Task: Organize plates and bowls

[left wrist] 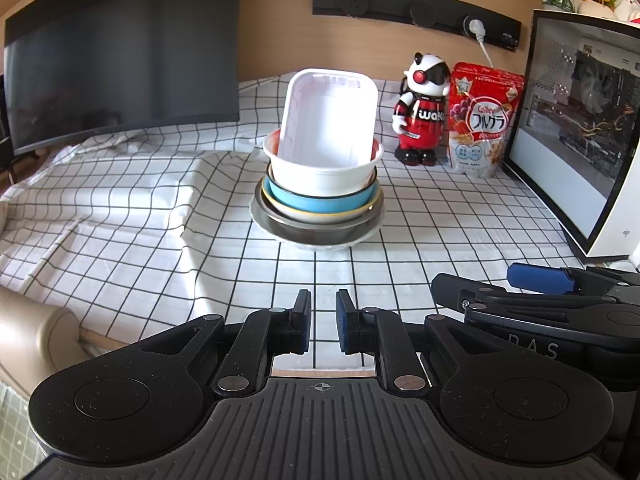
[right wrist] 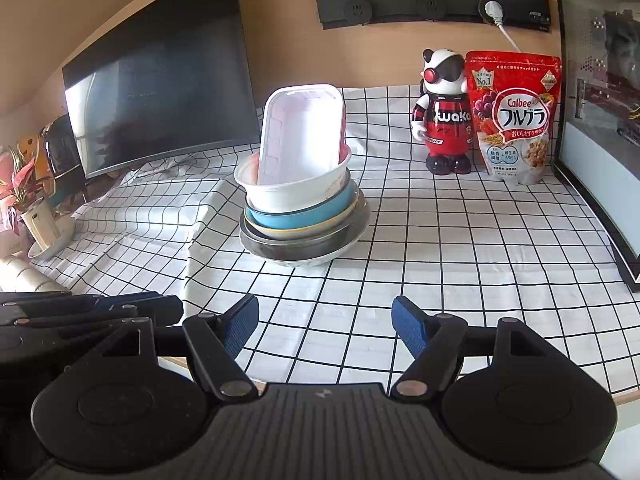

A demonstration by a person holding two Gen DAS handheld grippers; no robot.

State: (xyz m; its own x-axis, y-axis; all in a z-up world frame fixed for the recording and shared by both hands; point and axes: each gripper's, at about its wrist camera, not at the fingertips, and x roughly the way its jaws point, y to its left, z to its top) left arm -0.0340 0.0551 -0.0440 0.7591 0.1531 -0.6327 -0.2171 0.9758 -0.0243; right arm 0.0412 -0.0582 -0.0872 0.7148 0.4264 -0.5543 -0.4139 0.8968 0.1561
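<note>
The work surface was a table covered by a white cloth with a black grid (left wrist: 420,240), wrinkled and folded toward 9 o'clock. At the centre of the cloth stood the stack of bowls and plates (left wrist: 320,216): a pale plate at the bottom, then a dark metal bowl, a yellow-rimmed dish, a blue bowl and a white round bowl. A white rectangular tray (left wrist: 328,120) stood tilted on end inside the top bowl. A dark curved monitor (left wrist: 120,60) stood at 10 o'clock, against a tan wall carrying a black socket strip (left wrist: 416,8). At 2 o'clock, a robot figurine (left wrist: 422,112) stood just beside a red cereal bag (left wrist: 482,120), with a computer case (left wrist: 576,136) at 3 o'clock. The left gripper (left wrist: 323,322) hung near the table edge, jaws nearly together with only a narrow gap, gripping nothing. The right gripper (right wrist: 325,330) hung beside it, jaws wide apart and empty.
</note>
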